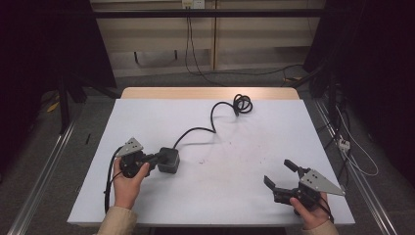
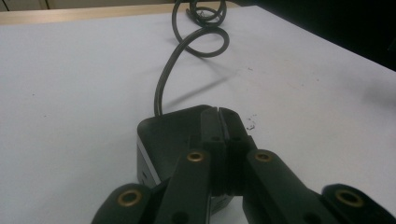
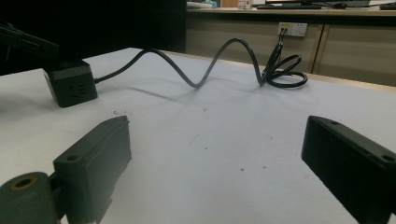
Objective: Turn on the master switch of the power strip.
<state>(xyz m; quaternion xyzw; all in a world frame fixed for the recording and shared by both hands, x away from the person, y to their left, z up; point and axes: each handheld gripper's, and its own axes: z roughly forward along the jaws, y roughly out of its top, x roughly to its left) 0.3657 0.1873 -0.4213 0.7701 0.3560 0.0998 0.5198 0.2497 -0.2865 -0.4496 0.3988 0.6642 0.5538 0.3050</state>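
Black and boxy, the socket cube (image 1: 168, 159) sat near the table's (image 1: 147, 196) left edge, the left hand-held gripper (image 1: 155, 159) pressed shut against it, the right hand-held gripper (image 1: 280, 173) wide open, empty. A shove could drag its cord (image 1: 215, 115) and skid it.

On the table (image 1: 147, 205), your power cube (image 1: 169, 159) lies at 9 o'clock; its cable (image 1: 211, 119) runs toward 12, coiling near the far edge.
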